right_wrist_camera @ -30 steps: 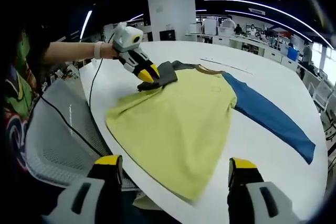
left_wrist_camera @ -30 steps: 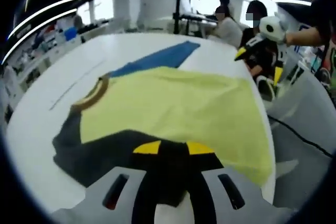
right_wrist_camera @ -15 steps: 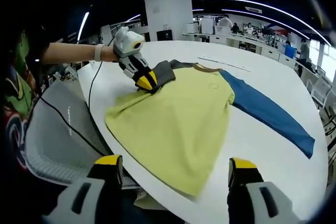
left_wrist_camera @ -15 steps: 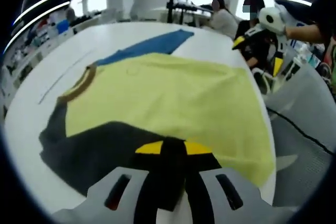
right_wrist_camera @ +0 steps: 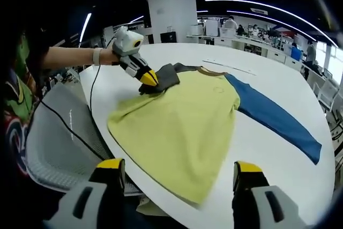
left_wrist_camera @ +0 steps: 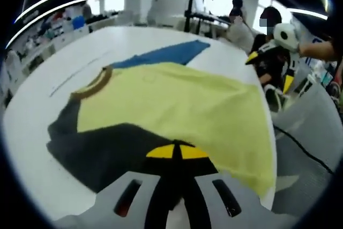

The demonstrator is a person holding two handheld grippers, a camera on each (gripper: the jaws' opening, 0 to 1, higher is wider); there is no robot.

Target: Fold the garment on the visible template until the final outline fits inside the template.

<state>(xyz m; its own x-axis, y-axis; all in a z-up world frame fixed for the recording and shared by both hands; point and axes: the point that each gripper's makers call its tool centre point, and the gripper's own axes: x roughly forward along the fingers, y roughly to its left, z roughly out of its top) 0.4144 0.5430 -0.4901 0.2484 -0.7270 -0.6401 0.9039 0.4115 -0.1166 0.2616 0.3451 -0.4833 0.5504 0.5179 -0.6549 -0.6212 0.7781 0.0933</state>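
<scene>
The left gripper (right_wrist_camera: 149,78) stays clamped on the dark sleeve (right_wrist_camera: 167,75), lifted slightly higher toward upper left; the right gripper (right_wrist_camera: 179,172) hangs wide open, empty.

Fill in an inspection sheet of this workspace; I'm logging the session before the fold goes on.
Surface: white table, line marked near its far side.
Job's things: garment spread flat, yellow body, blue sleeve stretched out, dark sleeve folded onto the body; hem hangs over the near edge.
Clutter: nothing seen.
Grippers: left gripper shut on the dark sleeve; right gripper open, jaws apart above the hem.
Cables: black cable running from the left gripper.
Surroundings: grey mesh chair, benches and seated people beyond.
</scene>
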